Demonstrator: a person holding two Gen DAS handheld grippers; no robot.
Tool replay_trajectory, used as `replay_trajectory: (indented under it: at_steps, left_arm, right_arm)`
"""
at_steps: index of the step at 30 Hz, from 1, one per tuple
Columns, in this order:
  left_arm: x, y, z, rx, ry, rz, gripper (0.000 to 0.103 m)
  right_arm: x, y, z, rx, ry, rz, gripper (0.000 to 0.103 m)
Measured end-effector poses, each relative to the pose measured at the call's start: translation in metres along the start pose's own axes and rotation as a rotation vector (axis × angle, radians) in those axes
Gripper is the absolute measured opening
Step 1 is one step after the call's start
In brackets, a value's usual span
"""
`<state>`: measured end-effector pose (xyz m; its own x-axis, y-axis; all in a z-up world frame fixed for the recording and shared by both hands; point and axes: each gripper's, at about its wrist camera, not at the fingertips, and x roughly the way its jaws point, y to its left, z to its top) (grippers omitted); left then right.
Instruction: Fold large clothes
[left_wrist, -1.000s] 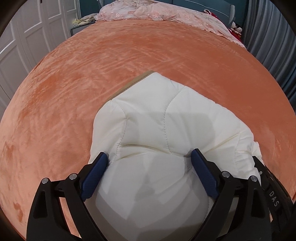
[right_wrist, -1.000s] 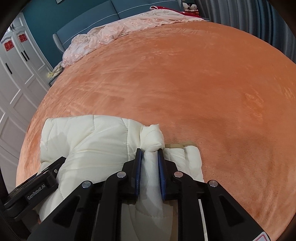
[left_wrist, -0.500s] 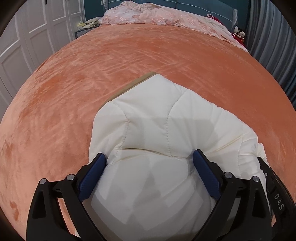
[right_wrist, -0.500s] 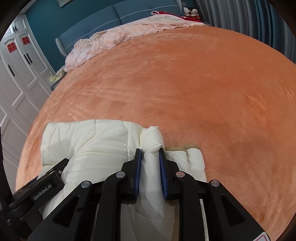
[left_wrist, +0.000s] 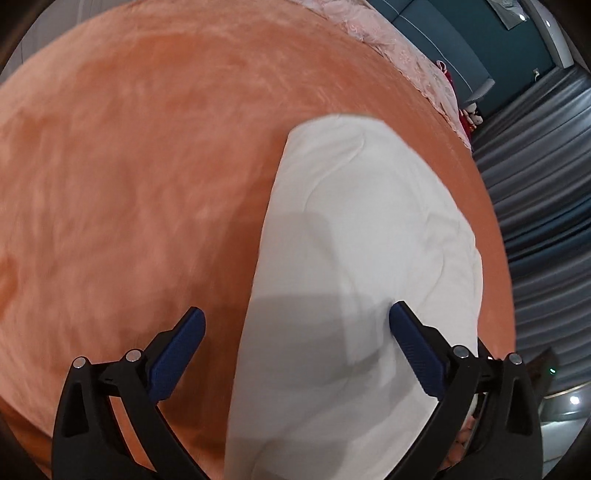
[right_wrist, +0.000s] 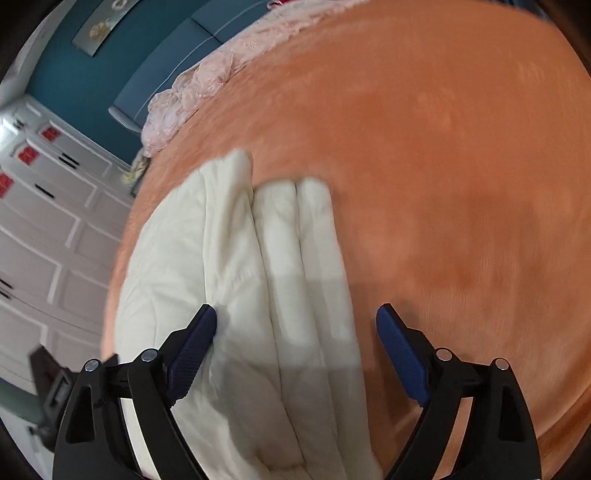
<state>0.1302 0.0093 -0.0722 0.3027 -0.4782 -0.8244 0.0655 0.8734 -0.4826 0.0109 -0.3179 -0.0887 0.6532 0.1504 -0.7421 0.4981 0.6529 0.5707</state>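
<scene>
A cream quilted padded jacket (left_wrist: 362, 266) lies folded into a compact bundle on the orange plush bedspread (left_wrist: 129, 166). It also shows in the right wrist view (right_wrist: 240, 295), with two padded ridges along its right side. My left gripper (left_wrist: 295, 325) is open above the bundle's near left edge, holding nothing. My right gripper (right_wrist: 295, 325) is open above the bundle's right edge, holding nothing. Both views are motion-blurred.
The orange bedspread (right_wrist: 443, 166) spreads all around the bundle. A pink lace cover (right_wrist: 199, 88) lies at the bed's head by a teal headboard (right_wrist: 162, 70). White wardrobe doors (right_wrist: 44, 236) stand left, grey curtains (left_wrist: 539, 192) right.
My right gripper has opened and let go of the jacket fold. Both grippers have lifted and swung apart, the left one off to the bundle's left.
</scene>
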Motion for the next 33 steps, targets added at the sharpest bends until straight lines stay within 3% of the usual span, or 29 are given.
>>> replay_trajectory:
  at_steps: [8, 11, 12, 13, 15, 18, 28, 33]
  left_arm:
    - [0.015, 0.010, -0.026, -0.073, 0.115, -0.201, 0.098]
    - [0.013, 0.000, -0.029, -0.032, 0.099, -0.182, 0.098]
    - [0.010, -0.005, -0.029, -0.014, 0.091, -0.171, 0.095]
    - [0.005, -0.011, -0.029, 0.011, 0.078, -0.157, 0.093]
    - [-0.004, -0.021, -0.028, 0.055, 0.058, -0.137, 0.083]
    - [-0.022, -0.039, -0.024, 0.143, 0.010, -0.115, 0.071]
    - [-0.100, -0.074, 0.011, 0.319, -0.222, -0.170, 0.061]
    - [-0.127, -0.071, 0.044, 0.363, -0.339, -0.199, 0.061]
  right_arm:
    - [0.005, -0.010, -0.022, 0.094, 0.096, 0.167, 0.087]
    - [0.005, -0.005, -0.024, 0.066, 0.098, 0.156, 0.086]
    - [0.005, -0.003, -0.023, 0.062, 0.101, 0.159, 0.082]
    - [0.005, -0.002, -0.021, 0.062, 0.103, 0.165, 0.078]
    - [0.002, 0.005, -0.018, 0.042, 0.100, 0.178, 0.058]
    - [-0.012, 0.025, -0.014, -0.029, 0.064, 0.165, 0.041]
    - [-0.070, 0.117, 0.021, -0.275, -0.141, 0.183, 0.032]
    - [-0.066, 0.163, 0.047, -0.359, -0.196, 0.224, 0.032]
